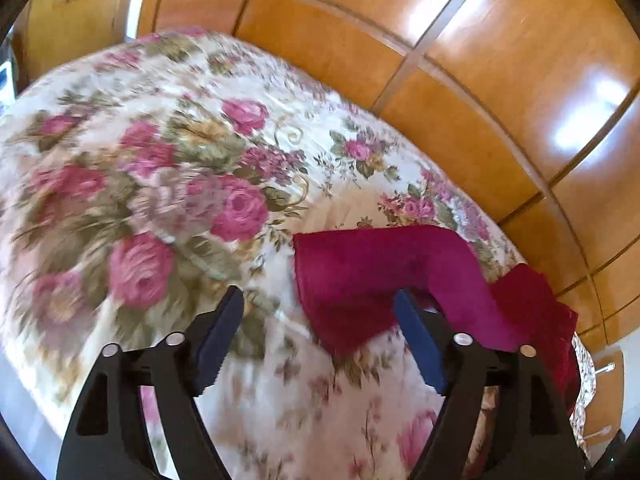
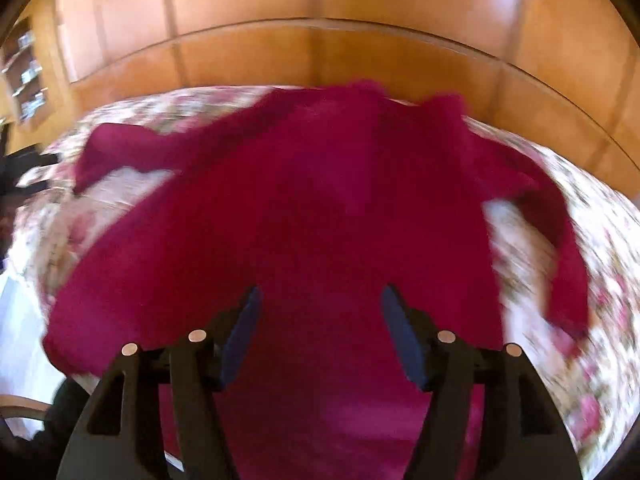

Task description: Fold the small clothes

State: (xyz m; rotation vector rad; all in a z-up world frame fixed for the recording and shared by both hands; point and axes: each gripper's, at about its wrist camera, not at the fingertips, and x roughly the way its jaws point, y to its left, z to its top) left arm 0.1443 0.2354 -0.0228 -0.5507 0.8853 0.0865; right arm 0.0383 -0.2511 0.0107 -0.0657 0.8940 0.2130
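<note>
**Both grippers open above a crimson garment on a flowered bed**

Left wrist view: the left gripper (image 1: 320, 304) points down at a bed (image 1: 132, 128) covered with a cream spread printed with pink roses. Its two blue-padded fingers (image 1: 218, 338) stand wide apart with nothing between them; only the spread shows in the gap. A crimson garment (image 1: 360, 276) lies on the spread from about 3 to 5 o'clock of the frame, one long sleeve-like part reaching toward the centre. The right-hand finger overlaps the garment's edge in the picture; contact cannot be told. Glossy wooden panelling (image 1: 460, 60) runs behind the bed from 12 to 3 o'clock.

Right wrist view: the right gripper (image 2: 318, 304) hangs over the same garment (image 2: 312, 184), which is spread across the middle of the bed (image 2: 600, 280), sleeves trailing toward 10 and 3 o'clock. Its fingers (image 2: 244, 328) are parted and clasp nothing; crimson cloth fills the gap below them. The picture is blurred.
</note>
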